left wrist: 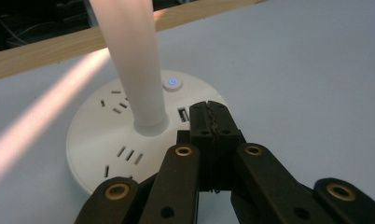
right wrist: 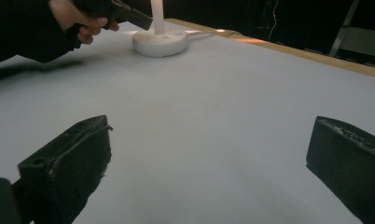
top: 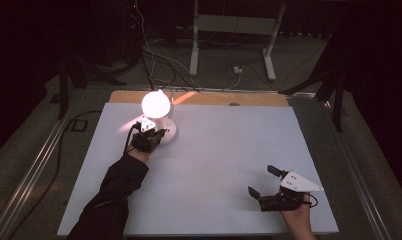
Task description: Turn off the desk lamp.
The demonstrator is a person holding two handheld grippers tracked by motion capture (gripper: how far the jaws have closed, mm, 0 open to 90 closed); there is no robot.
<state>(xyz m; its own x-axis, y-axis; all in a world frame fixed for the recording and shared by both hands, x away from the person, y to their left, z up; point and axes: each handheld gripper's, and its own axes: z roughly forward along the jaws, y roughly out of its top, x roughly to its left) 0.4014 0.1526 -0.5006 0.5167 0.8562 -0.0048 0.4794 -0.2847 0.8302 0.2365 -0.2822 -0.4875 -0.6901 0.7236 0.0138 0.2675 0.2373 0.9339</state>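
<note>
A white desk lamp stands at the back left of the table, its lit round head glowing above a round base. The base carries socket slots, a white stem and a small button lit blue. My left gripper is shut with nothing between its jaws, its tips over the base's near edge just short of the button. In the high view the left gripper lies against the base. My right gripper rests open near the front right, with nothing between its jaws.
The table top is a white board with a wooden strip along its far edge. Cables trail over the floor behind, near a white desk frame. Metal rails flank the table.
</note>
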